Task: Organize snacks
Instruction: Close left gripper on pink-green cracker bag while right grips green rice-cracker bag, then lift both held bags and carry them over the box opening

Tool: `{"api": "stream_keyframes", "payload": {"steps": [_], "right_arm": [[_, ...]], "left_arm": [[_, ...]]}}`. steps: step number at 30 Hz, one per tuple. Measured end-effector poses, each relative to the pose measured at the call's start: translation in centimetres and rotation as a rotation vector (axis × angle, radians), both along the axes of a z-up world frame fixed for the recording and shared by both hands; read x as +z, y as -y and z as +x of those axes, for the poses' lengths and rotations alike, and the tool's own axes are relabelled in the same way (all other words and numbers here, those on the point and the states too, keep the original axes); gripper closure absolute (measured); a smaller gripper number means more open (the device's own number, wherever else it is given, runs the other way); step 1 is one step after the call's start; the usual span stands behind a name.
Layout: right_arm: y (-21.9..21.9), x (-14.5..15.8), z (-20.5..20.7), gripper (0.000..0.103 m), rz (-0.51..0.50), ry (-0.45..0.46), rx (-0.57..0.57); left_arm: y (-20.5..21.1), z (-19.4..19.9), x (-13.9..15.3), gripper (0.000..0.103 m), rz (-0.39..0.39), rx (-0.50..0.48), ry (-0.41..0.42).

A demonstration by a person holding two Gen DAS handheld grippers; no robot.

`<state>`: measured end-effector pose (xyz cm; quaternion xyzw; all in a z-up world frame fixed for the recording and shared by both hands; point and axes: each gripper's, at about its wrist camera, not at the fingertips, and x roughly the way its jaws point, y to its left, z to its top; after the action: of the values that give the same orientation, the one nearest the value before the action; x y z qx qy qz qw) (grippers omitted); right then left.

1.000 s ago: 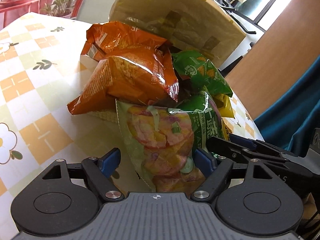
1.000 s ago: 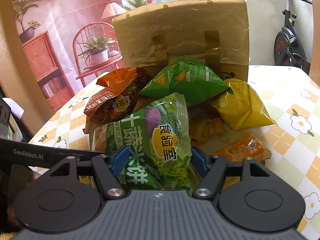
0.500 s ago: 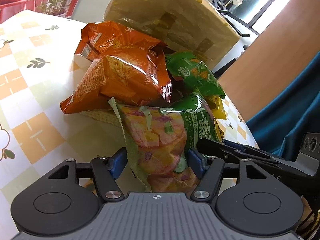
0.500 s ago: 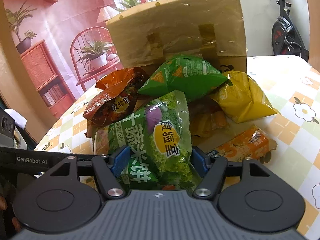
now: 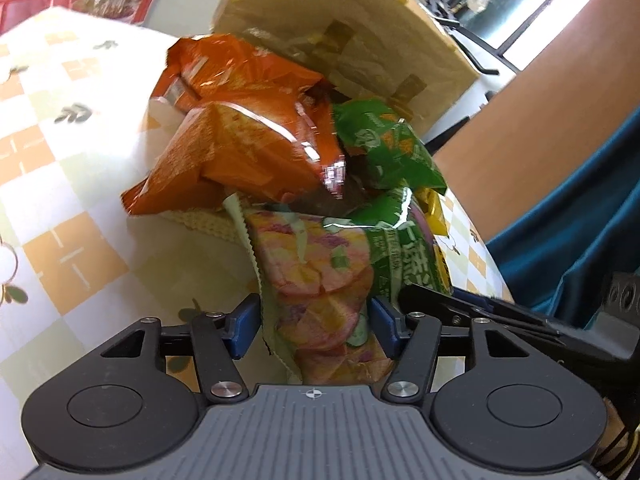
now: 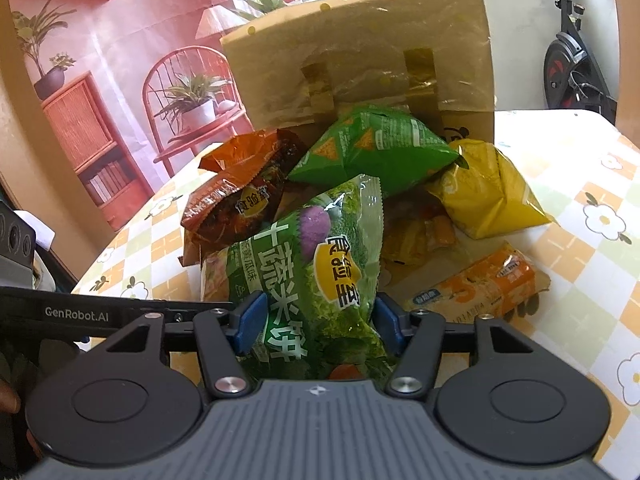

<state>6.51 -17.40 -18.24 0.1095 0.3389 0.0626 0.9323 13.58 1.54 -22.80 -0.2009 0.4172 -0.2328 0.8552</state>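
From my left wrist camera, my left gripper (image 5: pixel 314 326) has the green vegetable-cracker bag (image 5: pixel 332 288) between its blue pads. The jaws have just been closing, and both pads now press the bag's sides, so I read this as a grip on its near end. The bag runs straight away from me, its long axis along my fingers, its far end against the orange bag (image 5: pixel 240 160) on the heap. My other tool's black fingers reach in from the right, onto the same bag.

From my right wrist camera, my right gripper (image 6: pixel 316 326) straddles the same bag (image 6: pixel 316 272) from the printed side. Its jaws have been closing too; the right pad touches the wrapper and the left pad sits against its edge, so I judge it clamped, though less surely. The cardboard box (image 6: pixel 360 60) stands straight ahead behind the heap on the checked tablecloth (image 6: pixel 592 280). Both hands are equally near, so any lift should go up and back together.
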Motion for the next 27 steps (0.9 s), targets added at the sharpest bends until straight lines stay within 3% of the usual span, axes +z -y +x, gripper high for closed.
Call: {"api": "stream_keyframes", "payload": {"steps": [3,6,18,27], "right_arm": [[0.5,-0.2,-0.1,0.043,0.028,-0.005,-0.011],[0.7,-0.2,-0.3,0.044,0.045,-0.01,-0.021],[1.1,3.2,-2.9,0.045,0.032,0.045,-0.072],[1.7,6.7,-4.8,0.045,0.011,0.131,-0.116]], "left_arm": [[-0.3,0.2,-0.4,0.042,-0.035,0.006,-0.024],[0.3,-0.1,0.3,0.051,-0.014,-0.019,0.012],[3.0,-0.6,4.7,0.051,0.032,-0.14,0.132],[4.3,-0.6,7.1,0.051,0.008,-0.174,0.192]]}}
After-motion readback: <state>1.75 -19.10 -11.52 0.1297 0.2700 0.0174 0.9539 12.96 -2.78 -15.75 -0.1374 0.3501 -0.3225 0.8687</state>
